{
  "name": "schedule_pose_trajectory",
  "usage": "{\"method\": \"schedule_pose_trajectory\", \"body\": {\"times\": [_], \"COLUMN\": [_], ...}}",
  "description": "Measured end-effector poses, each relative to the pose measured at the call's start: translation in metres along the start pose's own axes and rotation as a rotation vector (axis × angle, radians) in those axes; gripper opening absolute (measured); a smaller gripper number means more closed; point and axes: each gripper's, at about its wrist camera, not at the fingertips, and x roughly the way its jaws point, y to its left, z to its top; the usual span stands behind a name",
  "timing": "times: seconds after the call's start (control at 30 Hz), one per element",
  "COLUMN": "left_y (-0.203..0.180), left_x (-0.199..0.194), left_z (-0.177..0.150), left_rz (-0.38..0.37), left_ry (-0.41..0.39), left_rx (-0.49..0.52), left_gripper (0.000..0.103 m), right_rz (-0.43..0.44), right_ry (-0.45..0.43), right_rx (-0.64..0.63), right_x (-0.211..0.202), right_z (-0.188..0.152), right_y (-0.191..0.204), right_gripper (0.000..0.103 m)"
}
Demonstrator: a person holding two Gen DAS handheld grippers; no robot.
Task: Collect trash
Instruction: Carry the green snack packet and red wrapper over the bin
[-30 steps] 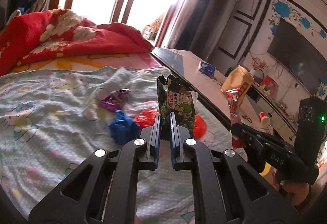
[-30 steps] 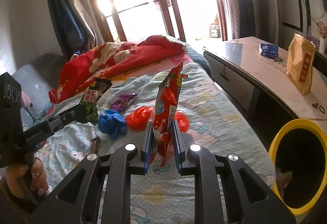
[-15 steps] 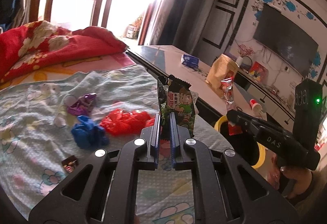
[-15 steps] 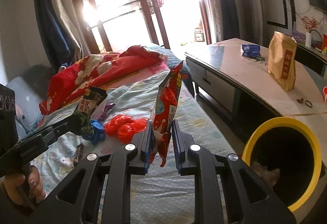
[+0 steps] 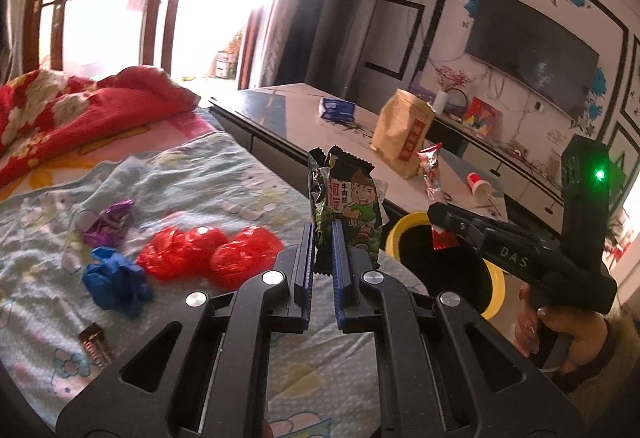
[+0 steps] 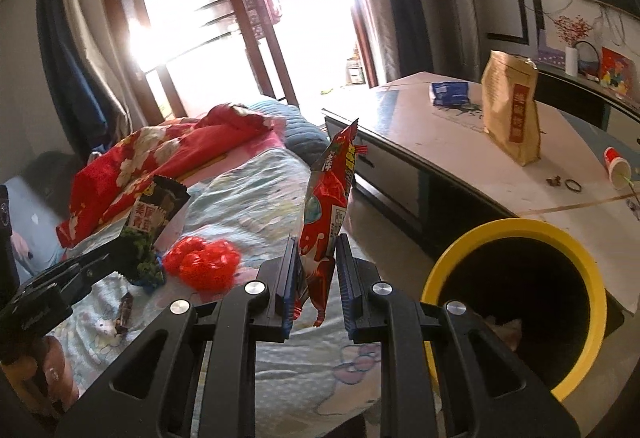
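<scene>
My left gripper (image 5: 322, 250) is shut on an upright green and black snack wrapper (image 5: 348, 206), held above the bed's right edge. My right gripper (image 6: 318, 270) is shut on a tall red snack wrapper (image 6: 326, 206), just left of the yellow-rimmed bin (image 6: 440, 266). The left wrist view has the right gripper (image 5: 440, 216) holding the red wrapper (image 5: 430, 174) over the bin (image 5: 400, 234). The right wrist view has the left gripper (image 6: 132, 250) with the green wrapper (image 6: 160, 206) at the left. On the bedsheet lie red crumpled plastic (image 5: 208, 254), a blue crumpled piece (image 5: 116, 278), a purple wrapper (image 5: 108, 222) and a small brown wrapper (image 5: 94, 342).
A low cabinet (image 6: 440, 166) runs along the bed's right side, carrying a brown paper bag (image 6: 510, 110), a blue packet (image 6: 448, 92) and a tipped paper cup (image 6: 618, 166). A red quilt (image 6: 168, 154) is piled at the bed's far end. The bin holds some trash at its bottom.
Both grippers have swung right with their wrappers, away from the bed's middle. The yellow bin now looms larger and closer in both views.
</scene>
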Motion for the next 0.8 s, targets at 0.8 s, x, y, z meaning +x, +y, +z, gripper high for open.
{"method": "schedule_pose_trajectory", "body": {"times": [0.8], "left_y": [-0.073], "left_x": [0.057], "left_z": [0.0], "left_rz": [-0.116], "left_ry": [0.076], "left_rx": [0.157], "left_gripper": [0.004], "right_rz": [-0.156], "right_ry": [-0.045], "right_rx": [0.134], "right_x": [-0.02], "right_z": [0.002], "right_y": [-0.077], "right_gripper": [0.018]}}
